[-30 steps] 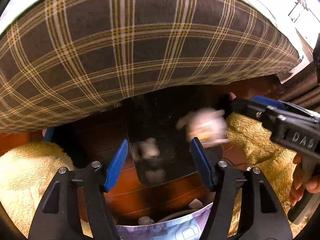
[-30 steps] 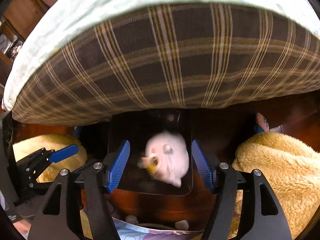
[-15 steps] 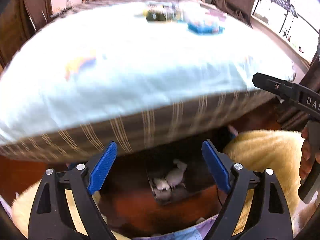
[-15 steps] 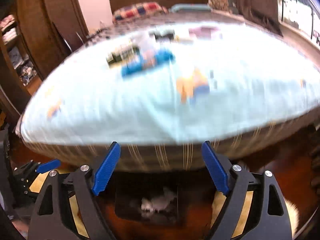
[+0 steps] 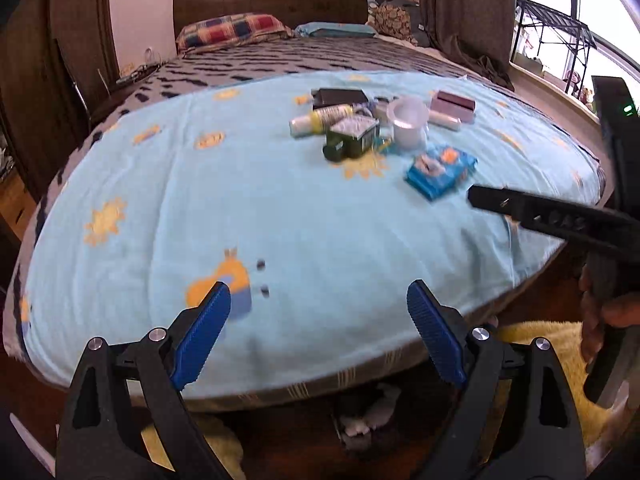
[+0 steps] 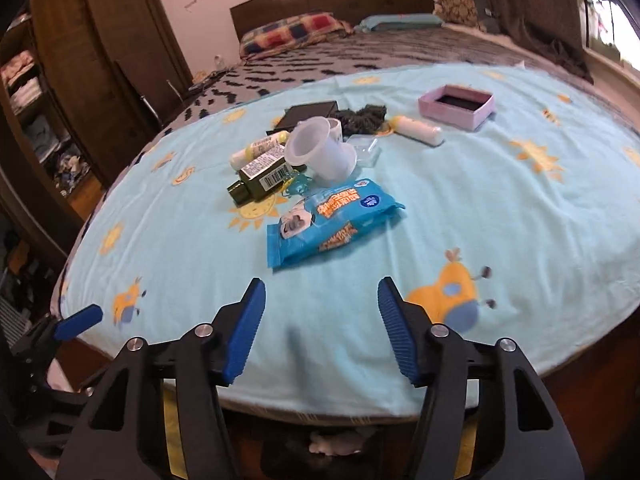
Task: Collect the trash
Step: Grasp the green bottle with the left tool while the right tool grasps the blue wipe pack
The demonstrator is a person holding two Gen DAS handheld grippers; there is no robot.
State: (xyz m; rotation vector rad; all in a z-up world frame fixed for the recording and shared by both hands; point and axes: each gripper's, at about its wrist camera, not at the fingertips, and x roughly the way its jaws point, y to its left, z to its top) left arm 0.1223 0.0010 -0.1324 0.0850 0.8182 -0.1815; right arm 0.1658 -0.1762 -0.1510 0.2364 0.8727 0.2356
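Observation:
A pile of trash lies on the light blue bedsheet point(image 6: 520, 208): a blue snack packet point(image 6: 332, 220), a dark green bottle point(image 6: 260, 180), a white plastic cup point(image 6: 320, 152), a yellow-white tube point(image 6: 260, 150), a black box point(image 6: 308, 114) and a pink box point(image 6: 456, 106). The same packet point(image 5: 440, 170) and cup point(image 5: 408, 120) show in the left wrist view. My right gripper point(image 6: 320, 328) is open and empty, just short of the packet. My left gripper point(image 5: 318, 336) is open and empty over the bed's near edge. A dark bin with crumpled white paper point(image 5: 368, 412) sits on the floor below.
Yellow fluffy rugs point(image 5: 532, 340) lie on the wooden floor either side of the bin. The right tool's black body point(image 5: 560, 220) crosses the left wrist view. A wooden wardrobe point(image 6: 80, 80) stands left of the bed. Pillows point(image 6: 296, 32) lie at the headboard.
Both grippers have risen from the floor bin, where crumpled white trash dropped from the right gripper, to above the bed. The bed-top trash pile is now in view.

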